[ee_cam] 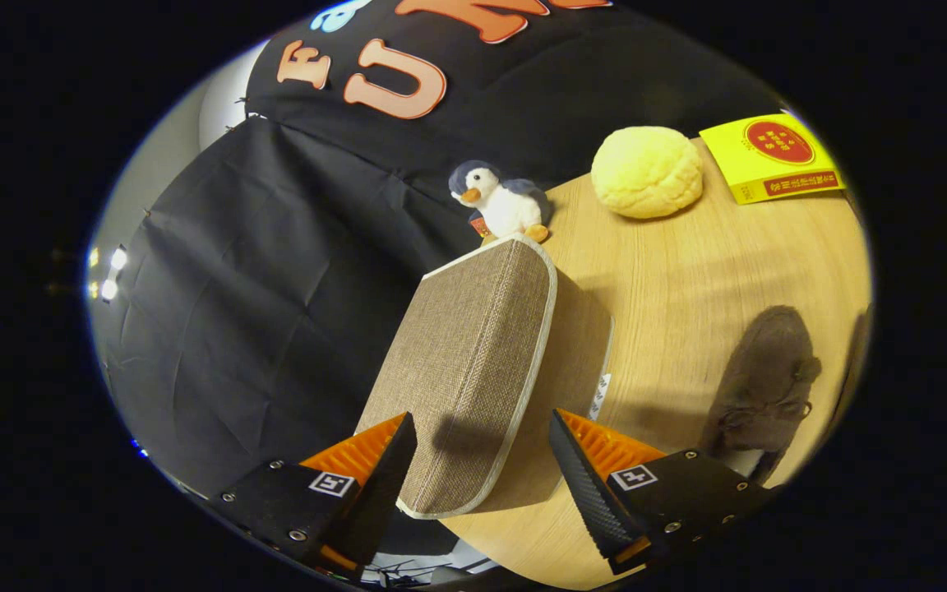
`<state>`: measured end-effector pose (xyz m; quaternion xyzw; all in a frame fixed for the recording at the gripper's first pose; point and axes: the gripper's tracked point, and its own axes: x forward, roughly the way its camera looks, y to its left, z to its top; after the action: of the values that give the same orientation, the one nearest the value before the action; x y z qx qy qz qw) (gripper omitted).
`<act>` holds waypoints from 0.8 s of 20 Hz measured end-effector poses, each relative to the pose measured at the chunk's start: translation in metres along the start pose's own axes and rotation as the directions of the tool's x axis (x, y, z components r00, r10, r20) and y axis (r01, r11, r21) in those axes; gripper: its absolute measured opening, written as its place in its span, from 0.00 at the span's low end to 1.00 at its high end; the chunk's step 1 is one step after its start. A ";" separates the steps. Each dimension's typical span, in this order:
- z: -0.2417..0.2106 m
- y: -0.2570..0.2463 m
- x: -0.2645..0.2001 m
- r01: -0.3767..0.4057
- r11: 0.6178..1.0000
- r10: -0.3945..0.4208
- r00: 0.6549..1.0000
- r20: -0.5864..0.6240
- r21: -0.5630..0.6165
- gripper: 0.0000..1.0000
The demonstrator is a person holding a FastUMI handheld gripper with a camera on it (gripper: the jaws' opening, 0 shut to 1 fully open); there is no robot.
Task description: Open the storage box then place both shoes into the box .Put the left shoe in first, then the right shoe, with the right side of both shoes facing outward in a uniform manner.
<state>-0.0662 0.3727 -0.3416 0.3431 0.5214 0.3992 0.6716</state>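
The storage box [473, 353] is a brown woven fabric box with pale trim, standing at the wooden table's [671, 271] edge. Its broad woven face is turned toward the dark cloth and a shaded side faces the table. My gripper [482, 418] is open, and the box's near trimmed edge lies between the fingers. One finger is over the woven face and casts a shadow on it. The other sits beside the shaded side with a small gap. A brown shoe [761, 386] lies on the table beyond that finger. A dark sliver [856, 353] past the shoe is too cut off to identify.
A plush penguin [500, 203] stands just behind the box's far end. Farther back on the table lie a yellow bun-shaped cushion [646, 171] and a yellow box [773, 156]. Black cloth walls the booth beyond the table's edge.
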 end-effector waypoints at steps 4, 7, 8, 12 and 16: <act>0.004 0.007 0.012 -0.119 0.978 0.121 0.993 0.000 0.171 0.96; 0.006 0.007 0.020 -0.178 0.957 0.179 0.984 0.013 0.231 0.90; 0.005 0.009 0.018 -0.197 0.956 0.197 0.980 0.021 0.216 0.87; 0.003 0.009 0.014 -0.258 0.945 0.259 0.966 0.018 0.200 0.76; 0.003 -0.013 0.019 -0.224 0.936 0.224 0.974 0.032 0.270 0.74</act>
<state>-0.0584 0.3839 -0.3600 0.4893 0.5287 0.3973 0.5685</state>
